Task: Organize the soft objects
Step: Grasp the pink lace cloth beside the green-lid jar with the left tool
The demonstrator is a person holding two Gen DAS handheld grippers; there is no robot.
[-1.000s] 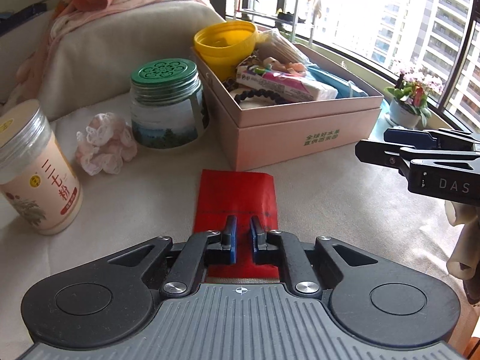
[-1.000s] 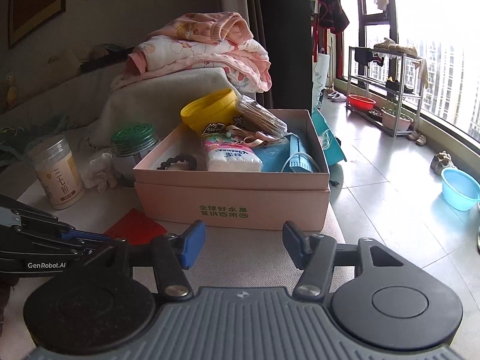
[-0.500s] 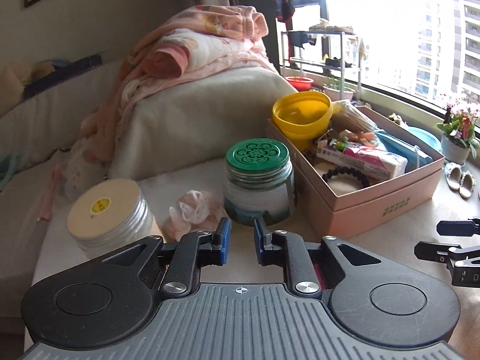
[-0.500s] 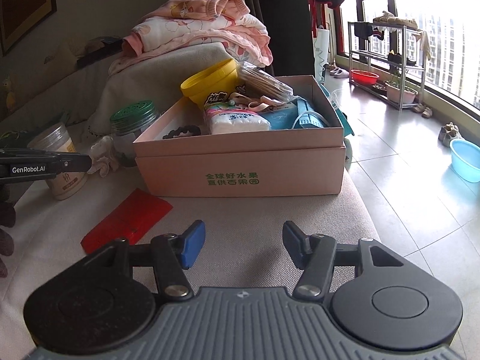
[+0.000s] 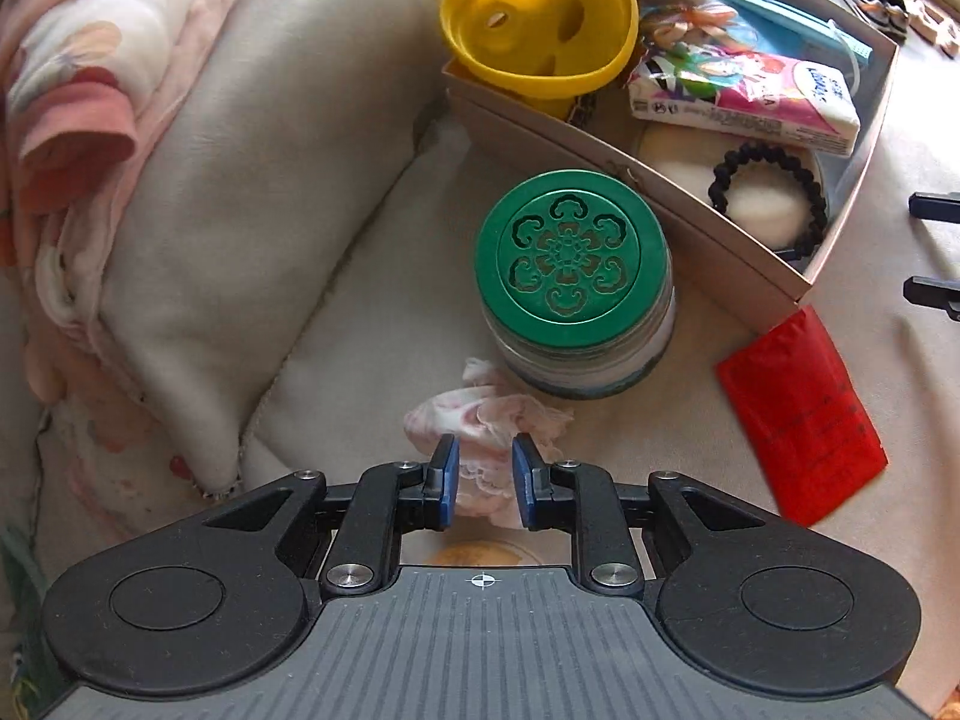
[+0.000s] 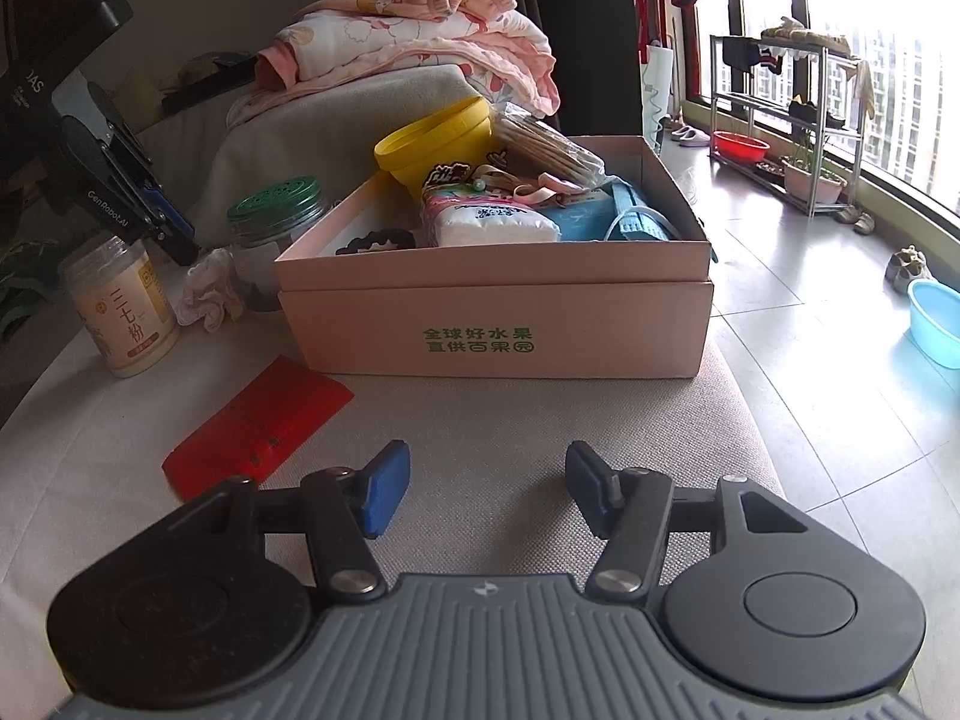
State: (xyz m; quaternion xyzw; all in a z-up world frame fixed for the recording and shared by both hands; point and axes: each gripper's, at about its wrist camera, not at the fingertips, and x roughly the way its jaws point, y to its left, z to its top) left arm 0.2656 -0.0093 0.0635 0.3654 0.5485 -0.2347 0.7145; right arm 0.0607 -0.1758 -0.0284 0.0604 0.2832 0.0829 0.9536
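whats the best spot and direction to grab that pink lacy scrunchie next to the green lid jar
Grip the pink scrunchie across its bunched ruffle, coming from straight above. It lies flat and crumpled on the cushion, close against the green-lidded jar, so side access is poor. The left gripper already hangs over it, jaws opening.

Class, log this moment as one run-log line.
left hand-held gripper: opening over pink scrunchie | right hand-held gripper: open, empty | cardboard box: partly filled

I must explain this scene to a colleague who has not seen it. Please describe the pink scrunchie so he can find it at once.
Start at the cardboard box on the sofa. Left of it stands a green-lidded jar, and a white jar further left. The scrunchie lies between the jars: the only soft, frilly, pale pink thing there, under the left gripper.
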